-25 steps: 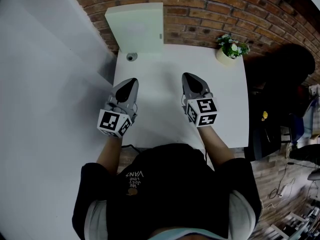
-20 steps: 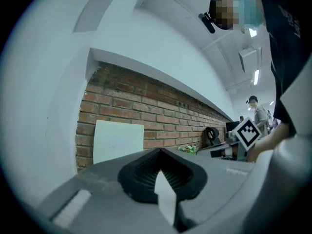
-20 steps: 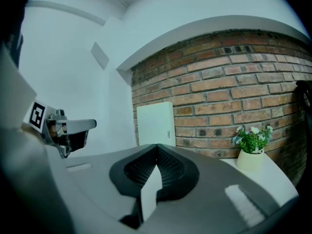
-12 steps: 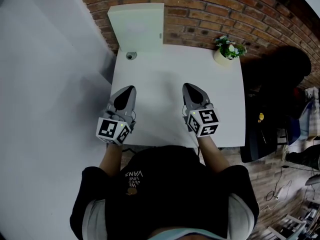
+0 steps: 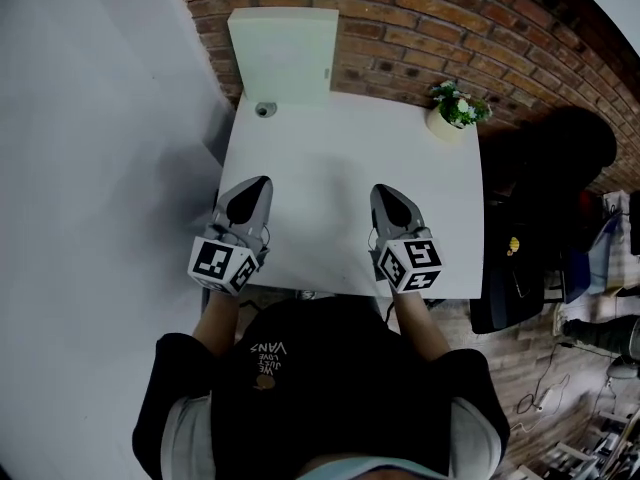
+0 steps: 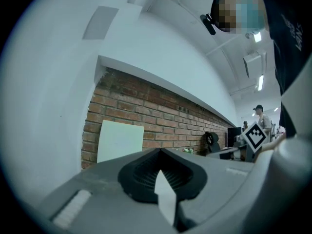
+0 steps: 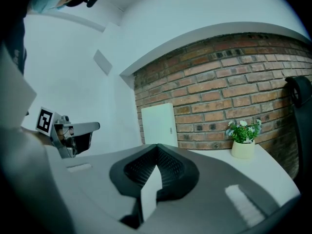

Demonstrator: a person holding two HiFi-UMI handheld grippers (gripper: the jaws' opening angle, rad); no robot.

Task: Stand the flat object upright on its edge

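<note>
**Desk scene, two claws, one flat board**

Head view: White desk [image 5: 340, 158] set against a brick wall [image 5: 420, 28]. Flat board [image 5: 283, 56], pale, stood upright at the desk's far left corner, against the wall. Small round object [image 5: 265, 110] on the desk just in front of the board. Potted plant [image 5: 455, 108] at the far right corner. Left claw [image 5: 262, 181] and right claw [image 5: 382, 190] were over the desk's near edge, well apart, both pointing toward the wall, far from the board.

Left gripper view: Left claw [image 6: 158, 151] had its jaws fully together, with nothing between them. Flat board [image 6: 120, 141] was ahead, against the wall.

Right gripper view: Right claw [image 7: 157, 146] had its jaws fully together and was likewise empty. Flat board [image 7: 159, 125] was upright at the back of the desk, with the potted plant [image 7: 243, 139] to its right.
</note>
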